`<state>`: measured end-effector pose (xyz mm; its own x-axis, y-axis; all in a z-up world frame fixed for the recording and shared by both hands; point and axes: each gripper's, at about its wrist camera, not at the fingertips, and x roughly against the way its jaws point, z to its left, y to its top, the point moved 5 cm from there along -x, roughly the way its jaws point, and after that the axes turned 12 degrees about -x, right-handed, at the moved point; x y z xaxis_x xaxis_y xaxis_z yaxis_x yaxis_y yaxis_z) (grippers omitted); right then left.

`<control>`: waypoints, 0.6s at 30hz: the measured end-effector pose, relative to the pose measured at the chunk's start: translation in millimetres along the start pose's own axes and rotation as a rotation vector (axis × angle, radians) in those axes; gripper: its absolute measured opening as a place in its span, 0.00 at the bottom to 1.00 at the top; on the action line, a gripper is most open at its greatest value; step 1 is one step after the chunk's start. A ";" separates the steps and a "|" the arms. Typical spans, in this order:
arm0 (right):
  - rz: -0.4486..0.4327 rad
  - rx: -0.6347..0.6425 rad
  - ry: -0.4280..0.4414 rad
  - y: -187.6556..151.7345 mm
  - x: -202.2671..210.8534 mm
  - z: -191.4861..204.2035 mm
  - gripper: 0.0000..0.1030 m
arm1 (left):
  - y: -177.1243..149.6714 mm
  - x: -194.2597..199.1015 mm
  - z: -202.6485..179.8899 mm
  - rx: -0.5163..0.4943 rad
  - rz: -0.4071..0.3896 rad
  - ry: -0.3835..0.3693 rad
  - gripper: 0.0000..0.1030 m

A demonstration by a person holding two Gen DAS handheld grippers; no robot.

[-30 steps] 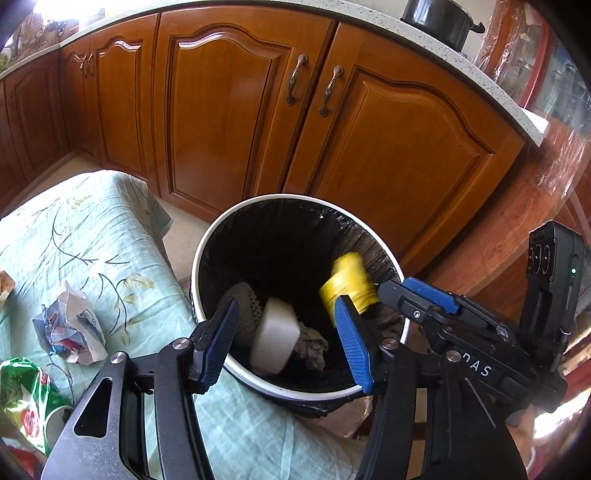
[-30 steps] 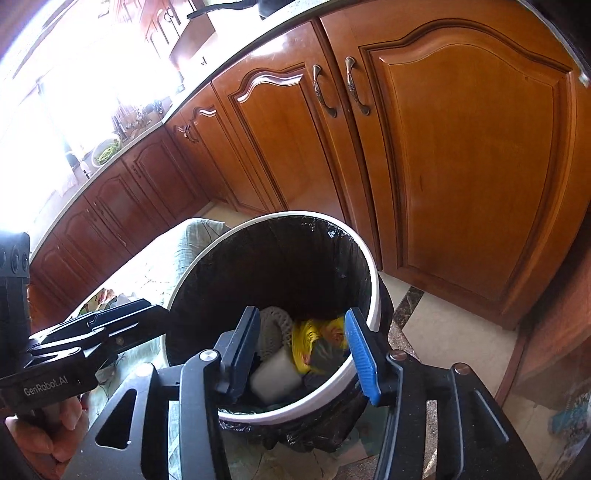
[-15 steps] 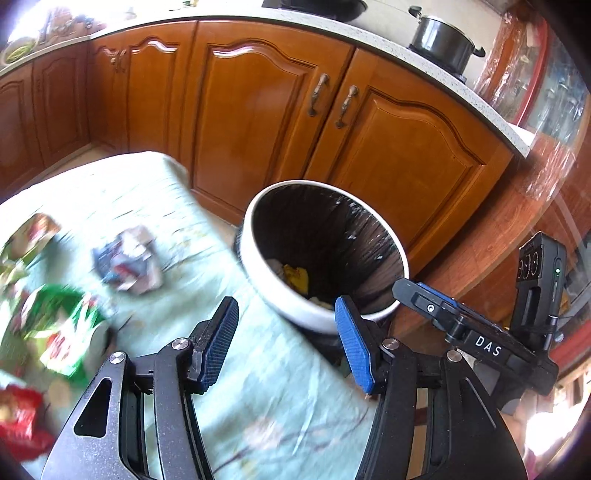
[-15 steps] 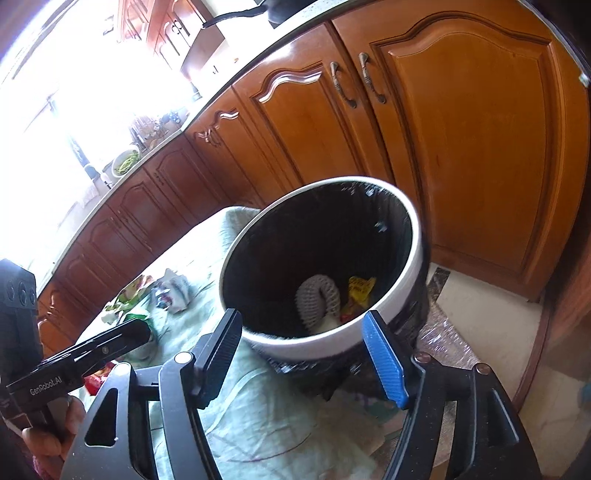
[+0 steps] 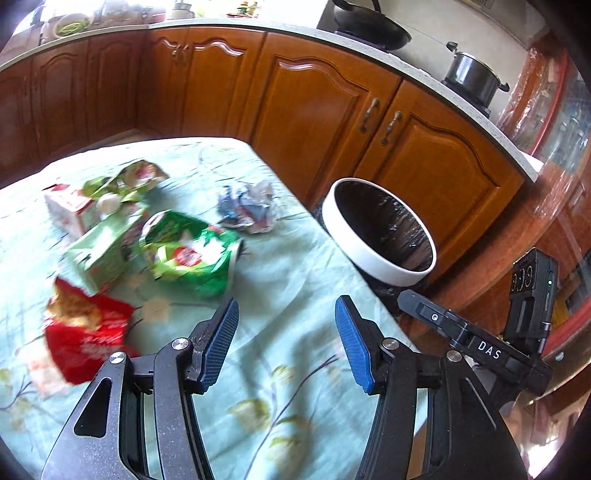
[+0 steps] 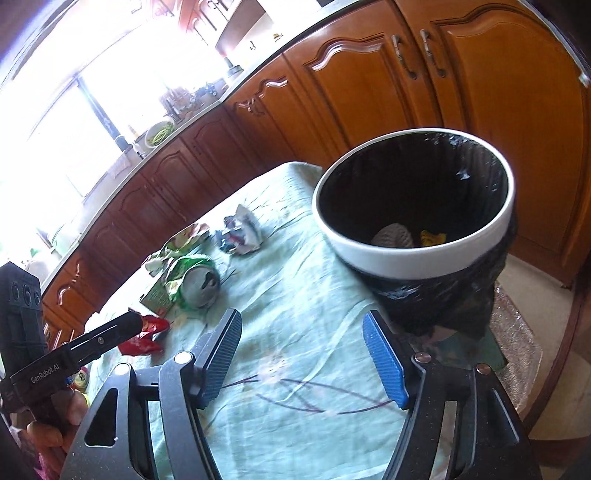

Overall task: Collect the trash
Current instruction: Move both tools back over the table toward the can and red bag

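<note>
Brown wooden cabinet doors (image 5: 321, 110) are running along ahead of the gripper, with a pale speckled countertop (image 5: 424, 79) sitting on top. A dark wok (image 5: 371, 26) and a lidded pot (image 5: 471, 77) are sitting up there, ahead and to the right. A pale green flowered tablecloth (image 5: 288, 295) is lying right under the gripper.

I read "DAS" in white on the right gripper (image 5: 487, 349) body, at four o'clock. "GenRobot.AI" stands on the left gripper (image 6: 46, 373) body, at eight o'clock. Wrapper print is too blurred to read.

Black grippers, ribbed blue fingers (image 5: 356, 349)
</note>
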<state>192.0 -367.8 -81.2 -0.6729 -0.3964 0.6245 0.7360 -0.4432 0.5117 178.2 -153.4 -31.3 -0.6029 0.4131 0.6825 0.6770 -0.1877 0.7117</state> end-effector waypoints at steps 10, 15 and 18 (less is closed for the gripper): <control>0.043 0.075 0.033 -23.6 -15.4 43.4 0.68 | -31.6 36.9 46.0 0.097 -0.023 0.042 0.53; 0.066 0.100 0.052 -30.2 -25.4 63.6 0.68 | -40.0 52.6 62.5 0.131 -0.045 0.065 0.53; 0.075 0.116 0.067 -31.2 -32.8 76.9 0.68 | -45.5 62.0 73.9 0.155 -0.063 0.089 0.53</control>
<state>196.8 -279.2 -72.2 -0.6159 -0.4794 0.6251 0.7857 -0.3156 0.5321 141.1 -53.4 -33.6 -0.6767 0.3378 0.6542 0.6895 -0.0211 0.7240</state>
